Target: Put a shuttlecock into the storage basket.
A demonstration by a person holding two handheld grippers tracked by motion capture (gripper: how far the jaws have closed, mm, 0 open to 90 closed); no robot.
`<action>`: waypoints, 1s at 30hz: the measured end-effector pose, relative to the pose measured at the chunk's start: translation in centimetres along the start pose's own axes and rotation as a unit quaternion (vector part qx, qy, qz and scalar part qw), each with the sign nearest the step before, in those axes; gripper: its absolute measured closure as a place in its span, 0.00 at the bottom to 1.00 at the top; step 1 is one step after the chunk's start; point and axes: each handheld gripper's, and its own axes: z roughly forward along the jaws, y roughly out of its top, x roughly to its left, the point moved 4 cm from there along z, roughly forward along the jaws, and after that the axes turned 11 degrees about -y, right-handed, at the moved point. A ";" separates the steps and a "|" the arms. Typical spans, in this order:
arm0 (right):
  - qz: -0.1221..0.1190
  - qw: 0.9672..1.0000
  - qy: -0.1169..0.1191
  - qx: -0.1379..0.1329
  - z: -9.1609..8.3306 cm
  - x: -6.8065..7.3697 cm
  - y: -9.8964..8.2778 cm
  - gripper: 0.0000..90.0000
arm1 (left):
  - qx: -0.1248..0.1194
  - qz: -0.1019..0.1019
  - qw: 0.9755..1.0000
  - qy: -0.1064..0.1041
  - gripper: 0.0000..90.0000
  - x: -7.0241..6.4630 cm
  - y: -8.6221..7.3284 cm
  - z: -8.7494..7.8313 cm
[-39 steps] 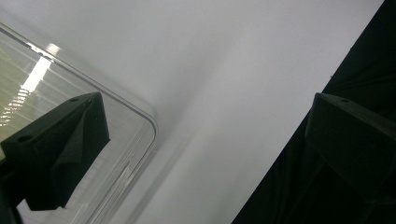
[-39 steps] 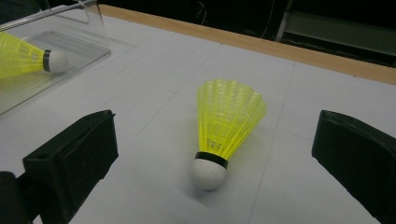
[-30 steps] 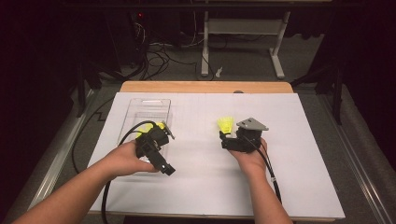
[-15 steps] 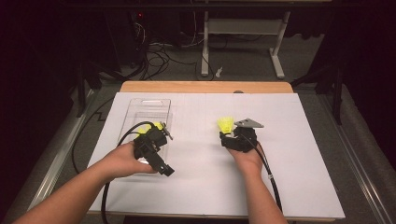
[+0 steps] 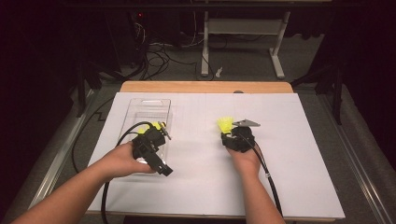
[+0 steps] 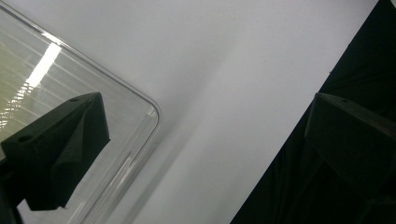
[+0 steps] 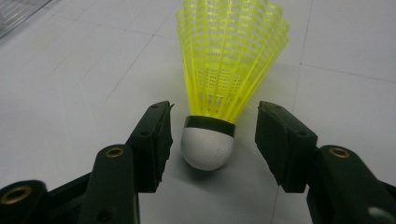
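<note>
A yellow shuttlecock (image 7: 219, 88) stood on its rounded white cork on the white table sheet (image 5: 299, 154), its skirt a ribbed plastic lattice flaring upward, a black band ringing the joint between cork and skirt. The cork looked finely pebbled. In the high view it sat just right of the table's middle, at about twelve o'clock from the right gripper (image 5: 232, 135).

That gripper's two black, blocky jaws stood either side of the cork, one at nine o'clock of it and one at three, each with a narrow gap left; they had just been closing on it but did not yet press. Compared with a second before, the right hand had come down a little and the jaws stood narrower.

The left gripper (image 5: 156, 135) rested over a clear, rigid plastic tray (image 5: 154, 108) with rounded corners, at about nine o'clock from the shuttlecock and well apart from it. Its jaws gaped wide, grasping nothing, one over the tray's ridged floor. The left hand had kept its place.
</note>
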 end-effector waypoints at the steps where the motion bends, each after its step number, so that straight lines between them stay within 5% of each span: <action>1: -0.001 1.000 -0.001 0.002 0.1 0.1 0.0 0.54 | 0.000 0.000 1.000 -0.001 0.01 0.0 0.0 0.0; 10: -0.004 1.000 -0.012 0.012 0.1 0.1 -0.2 0.72 | 0.001 -0.002 1.000 -0.001 0.01 0.0 0.1 0.0; 30: -0.007 0.999 -0.024 -0.032 -3.4 -1.1 0.6 0.73 | -0.001 -0.001 1.000 0.001 0.01 -0.1 0.0 0.3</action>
